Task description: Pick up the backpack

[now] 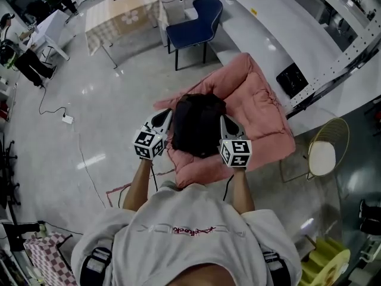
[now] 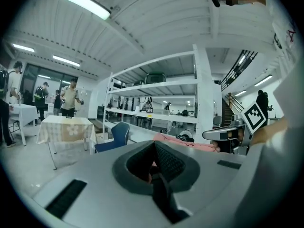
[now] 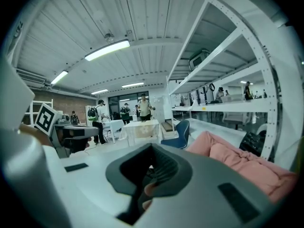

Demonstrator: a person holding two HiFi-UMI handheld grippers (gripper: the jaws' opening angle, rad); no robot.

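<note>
A black backpack (image 1: 198, 124) hangs between my two grippers, over the near end of a pink cushion (image 1: 262, 103). My left gripper (image 1: 162, 118) is at the bag's left side and my right gripper (image 1: 225, 123) at its right side, fingertips against the fabric. In the left gripper view the jaws (image 2: 155, 169) are closed together with a dark strip running out of them. The right gripper (image 3: 149, 175) looks the same, jaws closed. The bag's body does not show in either gripper view.
The pink cushion lies on the floor beside a long white counter (image 1: 280, 37). A blue chair (image 1: 194, 21) and a cloth-covered table (image 1: 122, 15) stand beyond it. A gold wire chair (image 1: 326, 151) is at the right. A power strip (image 1: 67, 119) and cable lie at the left.
</note>
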